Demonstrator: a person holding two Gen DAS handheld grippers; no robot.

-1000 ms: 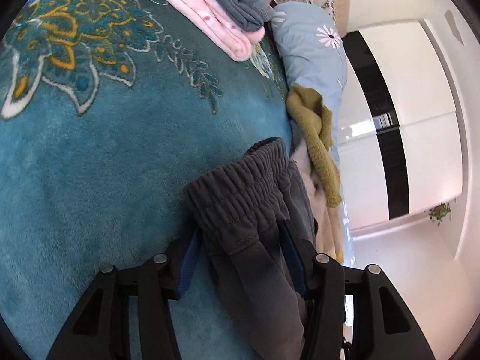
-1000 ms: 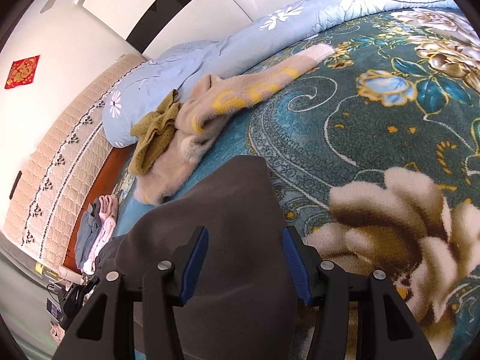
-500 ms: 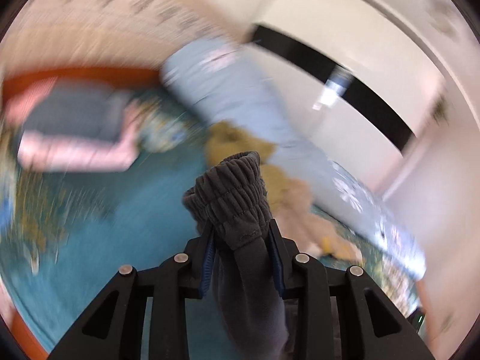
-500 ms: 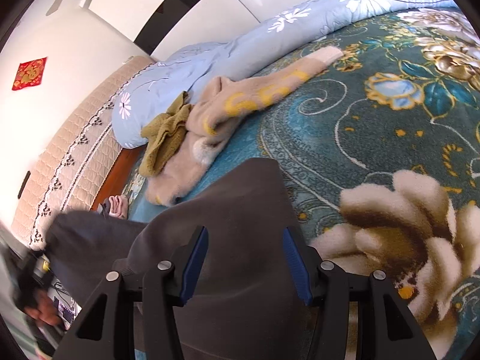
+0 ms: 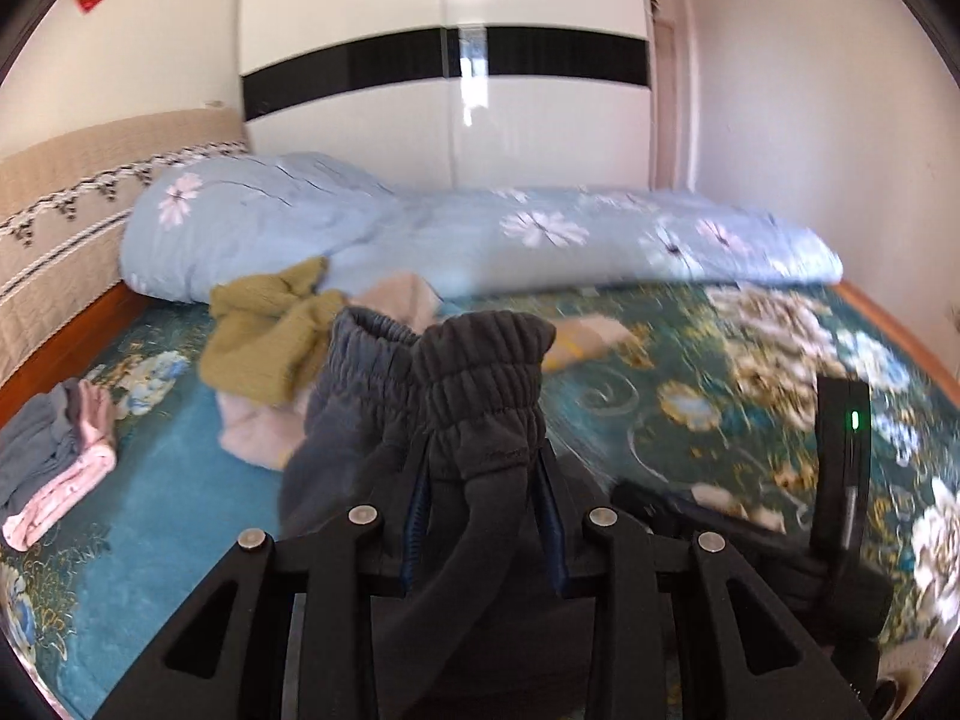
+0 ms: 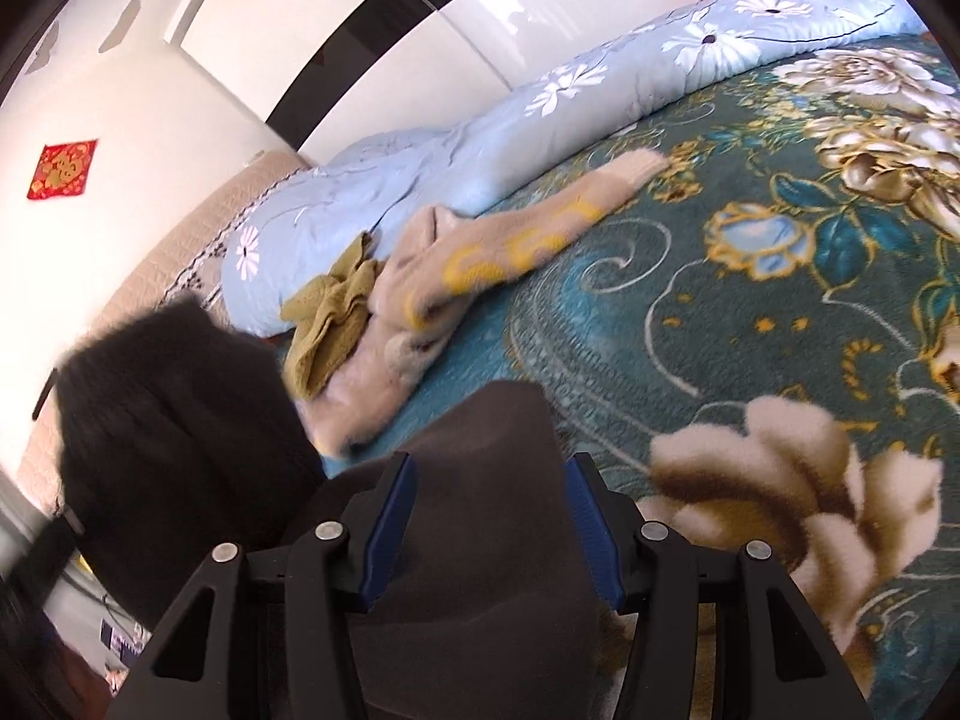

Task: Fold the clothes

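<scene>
The left gripper is closed tight on the elastic waistband of the dark grey trousers, the 2 blue-padded fingers pinching the gathered cloth so that the band stands up above the tips and the rest of the garment hangs down toward the camera. The trousers are held up off the bed, over its near edge, and the second layer of waistband bulges out on the left of the grip. The right gripper has its fingers set wider, with a flat, smooth fold of the same dark grey trousers filling the gap between them; both pads appear to touch the cloth, though whether they press it firmly I cannot tell. That fold lies low against the teal floral blanket at the near edge of the bed. A dark, blurred mass of the cloth rises on the left side of the right wrist view. Toward the far edge, an olive knit garment lies touching a beige garment with yellow marks, both against a long light blue quilt roll. Near the headboard corner sits a folded grey and pink stack.
</scene>
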